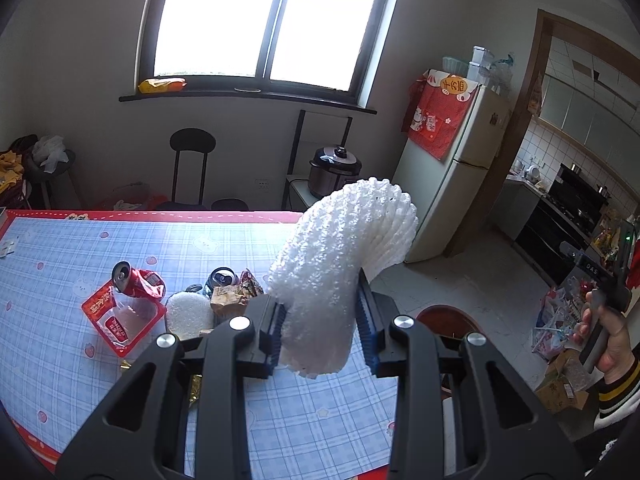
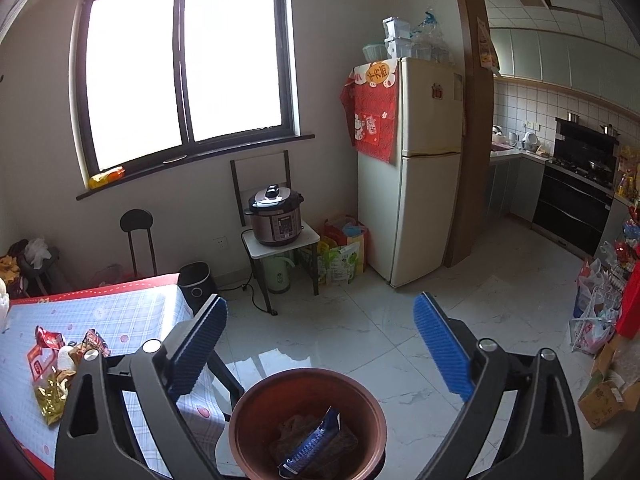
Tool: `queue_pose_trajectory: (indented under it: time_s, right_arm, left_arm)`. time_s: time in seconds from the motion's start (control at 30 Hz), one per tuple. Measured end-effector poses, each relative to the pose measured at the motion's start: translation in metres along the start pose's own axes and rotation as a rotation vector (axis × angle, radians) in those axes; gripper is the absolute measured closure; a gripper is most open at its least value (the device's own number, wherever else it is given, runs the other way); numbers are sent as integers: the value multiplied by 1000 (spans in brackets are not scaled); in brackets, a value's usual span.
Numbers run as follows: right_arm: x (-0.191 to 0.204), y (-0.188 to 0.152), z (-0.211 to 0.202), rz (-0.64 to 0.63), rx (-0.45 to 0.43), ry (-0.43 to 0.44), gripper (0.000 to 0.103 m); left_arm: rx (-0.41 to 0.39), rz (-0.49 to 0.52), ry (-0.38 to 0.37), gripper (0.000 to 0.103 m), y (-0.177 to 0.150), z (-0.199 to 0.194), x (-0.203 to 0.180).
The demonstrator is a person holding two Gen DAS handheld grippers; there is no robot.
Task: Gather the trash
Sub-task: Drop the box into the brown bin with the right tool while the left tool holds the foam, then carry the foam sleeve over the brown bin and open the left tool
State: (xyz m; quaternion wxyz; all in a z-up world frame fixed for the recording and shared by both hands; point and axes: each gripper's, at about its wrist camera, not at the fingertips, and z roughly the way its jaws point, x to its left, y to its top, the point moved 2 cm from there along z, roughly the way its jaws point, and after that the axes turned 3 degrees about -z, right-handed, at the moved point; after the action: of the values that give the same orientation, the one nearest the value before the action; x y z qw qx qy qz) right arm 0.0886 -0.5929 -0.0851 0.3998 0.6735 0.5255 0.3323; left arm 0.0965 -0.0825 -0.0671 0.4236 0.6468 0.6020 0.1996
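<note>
My left gripper (image 1: 322, 320) is shut on a white foam fruit net (image 1: 340, 264) and holds it above the table's right part. On the blue checked tablecloth (image 1: 60, 280) lie a crushed red can (image 1: 138, 280), a red and clear plastic wrapper (image 1: 120, 318), a dark can (image 1: 222, 278), snack wrappers (image 1: 236, 294) and a second white foam piece (image 1: 188, 314). My right gripper (image 2: 320, 344) is open and empty above a brown round bin (image 2: 308, 424) on the floor. A blue wrapper (image 2: 316, 446) lies in the bin. The trash pile also shows in the right wrist view (image 2: 60, 364).
A pressure cooker (image 2: 276, 216) sits on a small white stand by the wall. A cream fridge (image 2: 416, 168) stands to the right, with shopping bags (image 2: 344, 248) beside it. A black stool (image 1: 192, 160) stands behind the table. Boxes and bags (image 2: 604, 380) crowd the right floor.
</note>
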Motion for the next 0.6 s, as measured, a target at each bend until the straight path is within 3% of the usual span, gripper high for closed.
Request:
queue_pose_trajectory:
  time_s: [0.27,0.6]
  right_arm:
    - [-20,-6,-26,44,19,-62,6]
    - [-52,-38,-43,33,77,-126,6]
  left_arm:
    - [38,83,-125,69,4,29,-45]
    - [152,227,-307,68,-9,106,-153]
